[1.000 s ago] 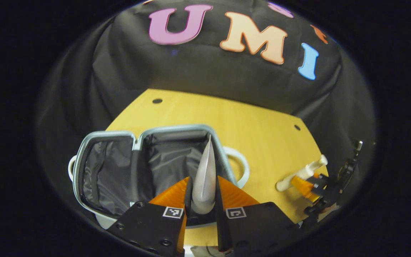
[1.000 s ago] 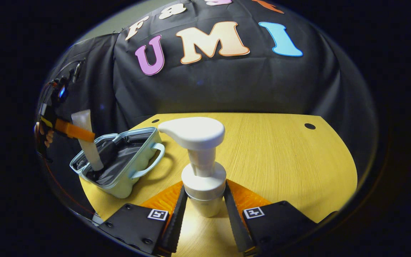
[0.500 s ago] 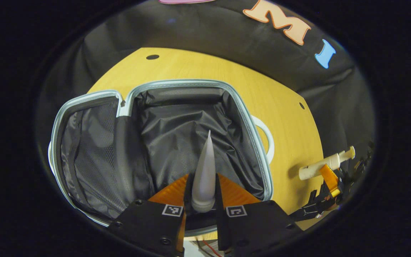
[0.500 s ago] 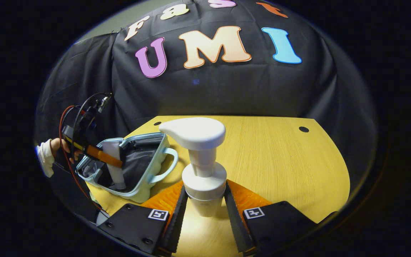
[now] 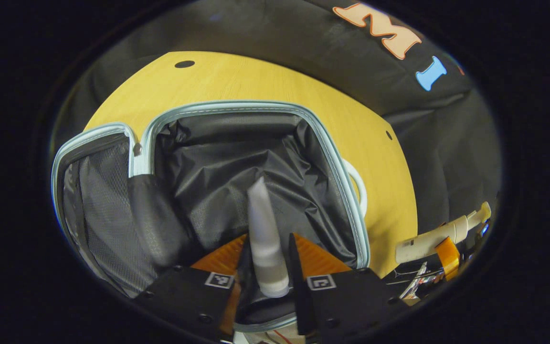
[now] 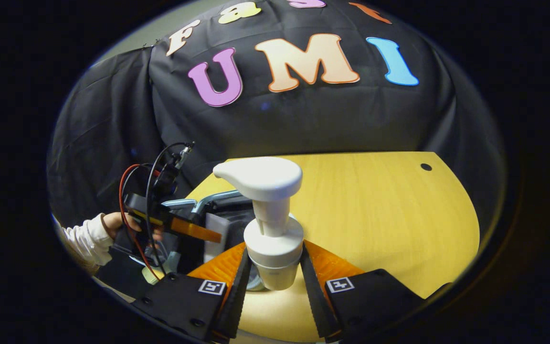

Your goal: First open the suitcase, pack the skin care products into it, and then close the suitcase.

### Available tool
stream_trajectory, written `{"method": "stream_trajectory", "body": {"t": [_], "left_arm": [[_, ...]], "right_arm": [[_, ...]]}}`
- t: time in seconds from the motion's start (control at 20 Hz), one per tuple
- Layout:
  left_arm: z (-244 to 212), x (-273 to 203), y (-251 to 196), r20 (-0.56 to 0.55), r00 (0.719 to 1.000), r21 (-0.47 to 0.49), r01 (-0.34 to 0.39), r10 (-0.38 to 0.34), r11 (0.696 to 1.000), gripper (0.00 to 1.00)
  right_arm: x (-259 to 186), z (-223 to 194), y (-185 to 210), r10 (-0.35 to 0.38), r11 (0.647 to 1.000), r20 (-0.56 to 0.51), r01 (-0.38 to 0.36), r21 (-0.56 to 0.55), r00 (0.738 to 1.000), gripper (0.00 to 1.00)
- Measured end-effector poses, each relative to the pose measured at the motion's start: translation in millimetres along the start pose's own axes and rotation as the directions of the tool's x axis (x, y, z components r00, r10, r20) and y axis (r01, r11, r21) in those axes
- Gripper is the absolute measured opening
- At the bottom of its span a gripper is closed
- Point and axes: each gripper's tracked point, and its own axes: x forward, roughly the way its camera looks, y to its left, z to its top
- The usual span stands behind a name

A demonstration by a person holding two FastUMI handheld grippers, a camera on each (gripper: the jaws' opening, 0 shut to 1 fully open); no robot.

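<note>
Table (image 5: 237,81): one, wooden, near edge cut off. Suitcase (image 5: 325,157): one, lying open on the table, black lining exposed; in the right gripper view largely hidden behind the pump bottle (image 6: 270,229). Skin care products: two. Left gripper (image 5: 266,260) holds the white tube (image 5: 264,239) between its fingers over the open suitcase; whether both fingers press on it cannot be told. Right gripper (image 6: 275,282) is clamped on the pump bottle's body above the table.

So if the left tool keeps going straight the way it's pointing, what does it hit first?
Probably the black lining inside the open suitcase: the left tool points down into it, with the tube leading. Depth is unclear.
</note>
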Motion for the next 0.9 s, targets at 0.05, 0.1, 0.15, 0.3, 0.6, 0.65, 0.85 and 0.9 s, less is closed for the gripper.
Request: {"method": "stream_trajectory", "body": {"t": [0.05,0.1,0.15,0.3,0.6,0.65,0.85,0.9], "left_arm": [[3,-5,-1,0.017,1.0,-0.003,0.011,-0.011,1.0,0.55],[6,-12,-1,0.034,0.999,-0.004,0.015,-0.015,1.0,0.65],[10,-20,2,0.056,0.998,0.0,0.01,-0.01,1.0,0.68],[16,-59,11,0.137,0.99,-0.002,-0.01,0.01,1.0,0.89],[11,-156,76,0.293,0.941,-0.096,-0.15,0.172,0.984,0.96],[7,-172,88,0.303,0.933,-0.128,-0.162,0.194,0.978,0.96],[-18,-222,134,0.336,0.899,-0.239,-0.206,0.28,0.949,0.96],[-27,-231,147,0.339,0.889,-0.263,-0.226,0.309,0.938,0.96]], "right_arm": [[4,-2,13,0.016,1.0,-0.01,-0.016,0.003,1.0,0.62],[8,-4,24,0.032,0.999,-0.021,-0.032,0.006,0.999,0.62],[13,-7,34,0.049,0.999,-0.035,-0.049,0.008,0.998,0.62],[28,-15,59,0.088,0.996,-0.069,-0.089,-0.017,0.994,0.62],[64,-54,88,0.129,0.99,-0.195,-0.138,-0.029,0.972,0.6],[71,-61,90,0.126,0.99,-0.217,-0.137,-0.036,0.968,0.62],[95,-83,89,0.085,0.992,-0.283,-0.109,-0.068,0.955,0.62],[101,-88,88,0.073,0.993,-0.301,-0.099,-0.07,0.951,0.6]]}}
